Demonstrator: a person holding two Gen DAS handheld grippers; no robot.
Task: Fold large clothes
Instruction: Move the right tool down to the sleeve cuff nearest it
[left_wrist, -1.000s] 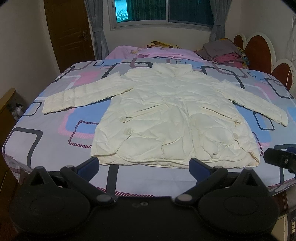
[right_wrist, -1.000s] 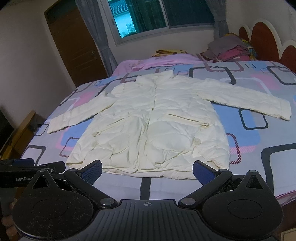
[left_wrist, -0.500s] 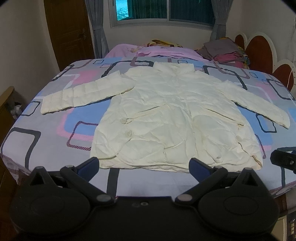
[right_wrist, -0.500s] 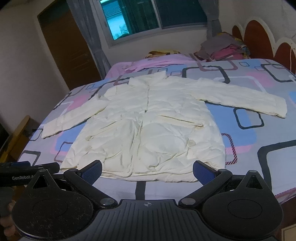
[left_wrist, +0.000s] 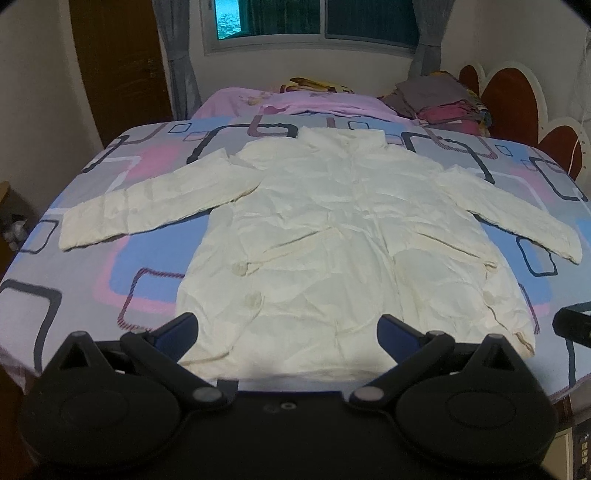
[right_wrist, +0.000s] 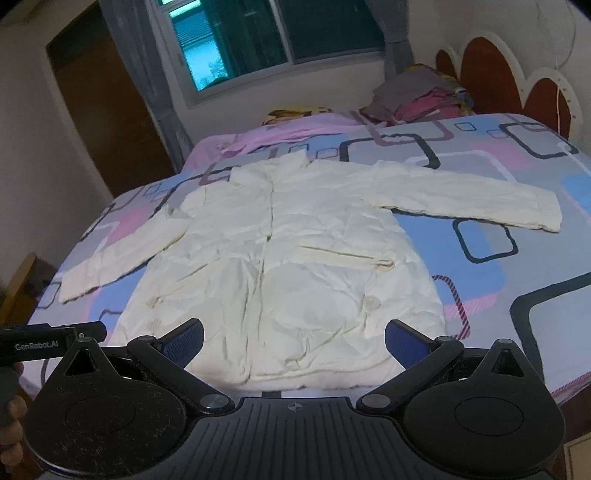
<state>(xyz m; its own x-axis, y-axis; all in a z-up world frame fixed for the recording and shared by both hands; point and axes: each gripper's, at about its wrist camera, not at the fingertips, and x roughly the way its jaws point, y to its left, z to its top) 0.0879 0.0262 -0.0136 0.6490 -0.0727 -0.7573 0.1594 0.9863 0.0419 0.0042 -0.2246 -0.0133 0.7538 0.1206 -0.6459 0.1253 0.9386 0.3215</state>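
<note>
Left gripper (left_wrist: 286, 330): black, blue-padded jaws spread wide, empty, above the hem. Cream-white puffy long-sleeved jacket (left_wrist: 332, 243): flat, front up, sleeves outstretched, on a bed with grey sheet patterned in pink and blue squares (left_wrist: 110, 266). Right gripper (right_wrist: 293, 338): jaws spread, empty, near the hem. Stack of folded clothes (right_wrist: 417, 96): by the headboard.

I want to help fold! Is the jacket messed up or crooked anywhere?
Nothing stands out. The jacket lies flat on the bed, front up, both sleeves spread out. It is only wrinkled. Both grippers are open, holding nothing.
</note>
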